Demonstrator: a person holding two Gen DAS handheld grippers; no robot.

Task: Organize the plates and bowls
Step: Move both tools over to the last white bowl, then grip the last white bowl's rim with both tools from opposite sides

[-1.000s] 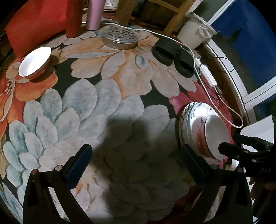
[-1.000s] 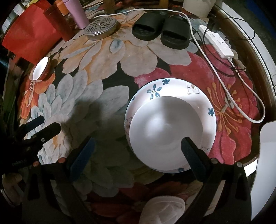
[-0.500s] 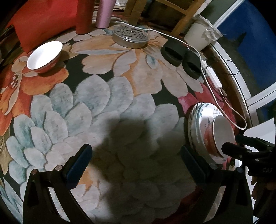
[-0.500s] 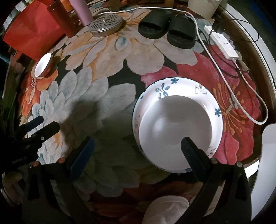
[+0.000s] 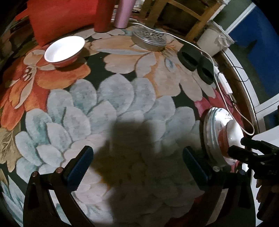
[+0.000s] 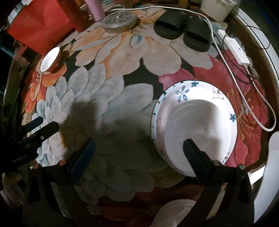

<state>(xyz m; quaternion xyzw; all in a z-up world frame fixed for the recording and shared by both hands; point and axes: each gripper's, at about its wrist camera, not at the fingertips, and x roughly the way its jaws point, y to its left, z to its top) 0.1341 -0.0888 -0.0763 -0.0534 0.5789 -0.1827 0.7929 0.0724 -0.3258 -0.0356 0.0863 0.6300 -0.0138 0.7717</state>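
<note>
A red bowl with a white inside stands alone on the flowered rug at the far left; in the right wrist view this bowl is small and far off. A second red bowl sits in a stack of white plates with blue flowers, its white inside facing up. My left gripper hovers open over the rug's middle, empty. My right gripper is open too, its right finger over the stacked bowl's near rim, holding nothing.
A round metal grate lid, red and pink tumblers and a red box stand at the back. Black slippers, a white power strip and its cable lie at the right. A white bucket stands beyond.
The left gripper has moved forward and left, so the lone bowl looks nearer. The right gripper has drifted left off the plate stack. Both stay open.
</note>
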